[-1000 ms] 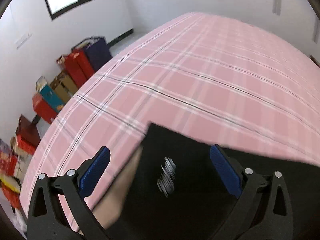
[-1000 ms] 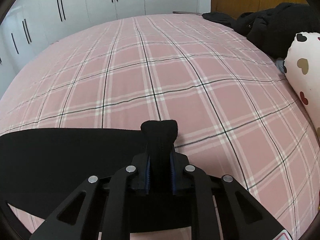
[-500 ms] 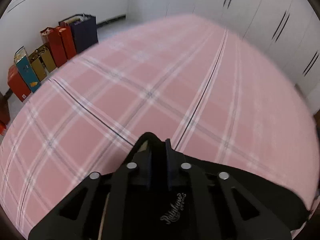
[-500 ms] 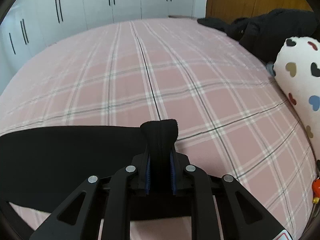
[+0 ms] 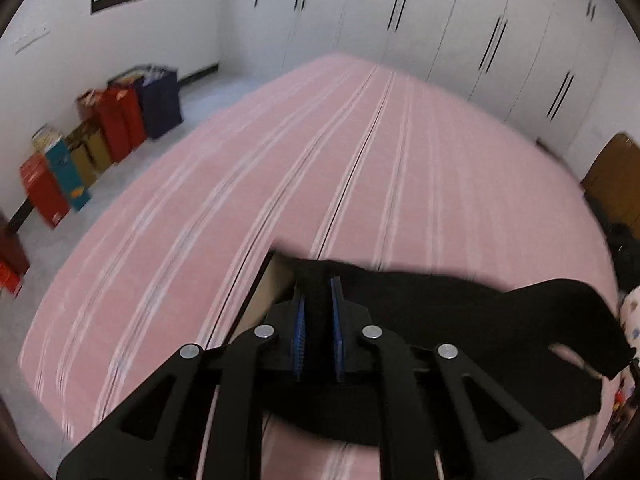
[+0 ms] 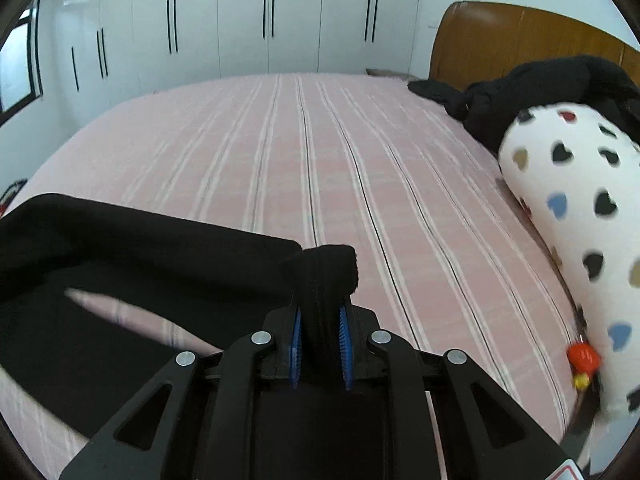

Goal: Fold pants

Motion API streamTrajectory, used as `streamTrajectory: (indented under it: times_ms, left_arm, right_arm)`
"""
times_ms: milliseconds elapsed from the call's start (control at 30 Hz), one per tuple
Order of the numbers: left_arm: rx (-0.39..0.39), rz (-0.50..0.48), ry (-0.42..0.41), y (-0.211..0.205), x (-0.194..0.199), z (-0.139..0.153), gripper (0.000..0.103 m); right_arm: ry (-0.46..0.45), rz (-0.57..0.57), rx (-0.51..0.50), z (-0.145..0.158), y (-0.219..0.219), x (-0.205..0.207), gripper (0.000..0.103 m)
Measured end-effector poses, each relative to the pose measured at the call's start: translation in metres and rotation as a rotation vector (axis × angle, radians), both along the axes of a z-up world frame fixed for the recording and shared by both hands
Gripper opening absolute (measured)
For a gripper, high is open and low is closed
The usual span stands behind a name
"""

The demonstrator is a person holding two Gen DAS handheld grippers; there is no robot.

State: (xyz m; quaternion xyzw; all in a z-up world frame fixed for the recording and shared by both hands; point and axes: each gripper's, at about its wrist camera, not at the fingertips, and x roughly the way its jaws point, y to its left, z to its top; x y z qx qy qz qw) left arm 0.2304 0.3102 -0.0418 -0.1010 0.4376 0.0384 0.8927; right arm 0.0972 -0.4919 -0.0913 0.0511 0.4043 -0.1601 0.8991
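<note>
A pink plaid bed (image 6: 320,184) is filling the room beside white wardrobes. The left claw (image 5: 318,320) and right claw (image 6: 320,320) are each clenching an edge of the black pants (image 6: 152,256), which are hanging lifted above the sheet. Advice: keep both edges level and taut while carrying over. The heart-print pillow (image 6: 576,216) and dark clothing (image 6: 540,92) are crowding the right side.

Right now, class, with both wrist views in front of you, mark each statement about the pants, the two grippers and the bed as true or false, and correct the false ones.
1. The left gripper is shut on the black pants. True.
2. The right gripper is open and holds nothing. False: it is shut on a bunch of the pants.
3. The bed sheet is plain blue. False: it is pink with stripes.
4. A white pillow with coloured hearts lies at the right side of the bed. True.
5. Bags and boxes stand on the floor along the wall. True.
</note>
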Motion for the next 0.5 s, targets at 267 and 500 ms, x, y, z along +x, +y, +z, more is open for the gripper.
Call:
streamTrajectory:
  times_ms: [267, 500]
  left_arm:
    - [-0.314, 0.294, 0.123, 0.037, -0.062, -0.072, 0.032]
    - [-0.52, 0.375, 0.177, 0.015, -0.06, -0.094, 0.086]
  right_arm:
    - [0.061, -0.112, 0.009, -0.034, -0.006, -0.056, 0.044]
    - [-0.009, -0.157, 0.082, -0.015, 0.016, -0.106, 0.06]
